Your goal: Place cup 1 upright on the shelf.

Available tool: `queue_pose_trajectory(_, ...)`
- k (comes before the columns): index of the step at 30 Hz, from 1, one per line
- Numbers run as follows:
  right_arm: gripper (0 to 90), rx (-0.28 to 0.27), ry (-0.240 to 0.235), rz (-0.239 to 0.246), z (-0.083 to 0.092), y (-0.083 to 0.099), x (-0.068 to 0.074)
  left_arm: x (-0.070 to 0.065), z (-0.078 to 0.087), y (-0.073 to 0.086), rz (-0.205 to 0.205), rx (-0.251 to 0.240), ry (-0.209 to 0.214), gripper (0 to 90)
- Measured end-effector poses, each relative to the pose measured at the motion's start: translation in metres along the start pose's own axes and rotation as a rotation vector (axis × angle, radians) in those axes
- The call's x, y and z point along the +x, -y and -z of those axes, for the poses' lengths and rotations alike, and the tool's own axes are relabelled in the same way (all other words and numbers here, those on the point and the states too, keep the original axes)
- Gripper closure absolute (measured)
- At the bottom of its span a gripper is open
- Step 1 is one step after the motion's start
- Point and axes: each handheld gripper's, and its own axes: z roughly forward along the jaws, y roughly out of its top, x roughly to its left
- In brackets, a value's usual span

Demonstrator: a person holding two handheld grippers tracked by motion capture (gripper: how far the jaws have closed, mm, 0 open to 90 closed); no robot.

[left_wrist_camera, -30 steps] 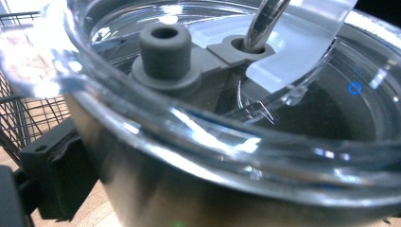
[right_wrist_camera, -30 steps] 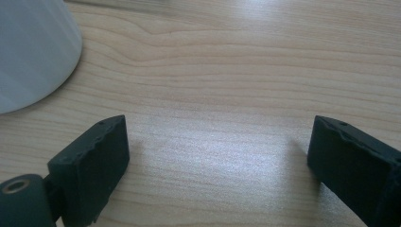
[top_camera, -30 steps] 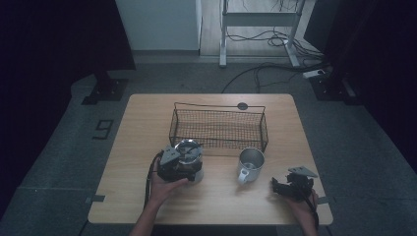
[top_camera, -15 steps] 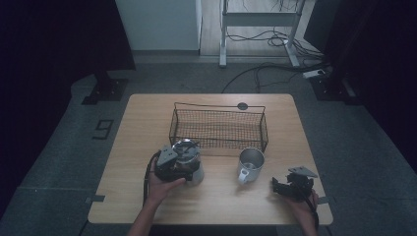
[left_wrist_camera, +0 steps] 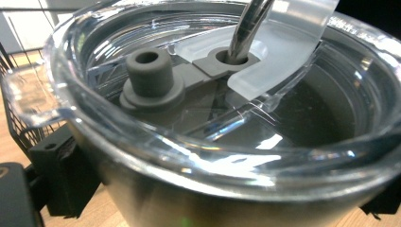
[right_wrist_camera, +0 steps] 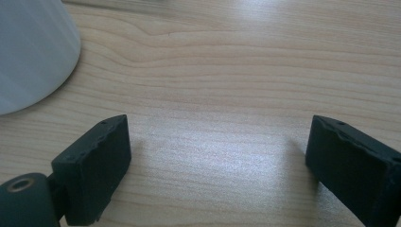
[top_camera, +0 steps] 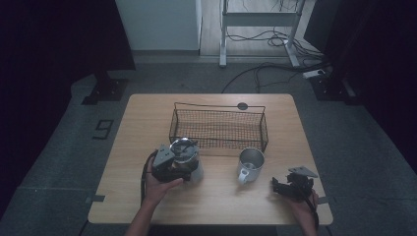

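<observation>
A steel tumbler (top_camera: 193, 169) with a clear lid (left_wrist_camera: 198, 85) and a metal straw (left_wrist_camera: 248, 26) stands on the table's front left. My left gripper (top_camera: 188, 167) is shut on its sides from the left, its jaws having just been closing around the tumbler (left_wrist_camera: 189, 198). At the front right my right gripper (top_camera: 278, 186) lies low over bare wood and points left toward a pale mug (top_camera: 251, 162). The right gripper (right_wrist_camera: 222, 161) is open, its jaws have just been closing a little, and nothing is between them. The mug's wall (right_wrist_camera: 28, 52) rises at the upper left of the right gripper view.
A black wire basket (top_camera: 216, 143) stands across the middle of the wooden table (top_camera: 147, 118), just behind the tumbler and the mug. A dark round spot (top_camera: 242, 105) marks the table's far edge. Beyond the table are a grey floor and cables.
</observation>
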Motion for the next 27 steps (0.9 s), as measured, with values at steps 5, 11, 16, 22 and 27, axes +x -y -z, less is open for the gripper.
queue_pose_trajectory(5,7.4,-0.001,-0.001,-0.001,0.0,0.0,0.0,0.002,0.003,-0.004,0.002,-0.007,-0.003,3.9)
queue_pose_trajectory(11,7.4,-0.001,-0.001,-0.001,0.0,0.0,0.0,0.004,0.007,-0.009,0.003,-0.017,-0.003,4.0)
queue_pose_trajectory(16,7.4,-0.002,-0.001,-0.001,0.0,0.0,0.0,0.005,0.008,-0.012,0.0,-0.021,-0.007,4.0)
queue_pose_trajectory(22,7.4,-0.002,-0.001,-0.001,0.0,0.0,0.0,0.006,0.011,-0.016,0.0,-0.025,-0.011,4.0)
queue_pose_trajectory(27,7.6,0.0,0.0,-0.001,0.0,0.0,0.0,0.007,0.01,-0.02,-0.007,-0.029,-0.019,4.0)
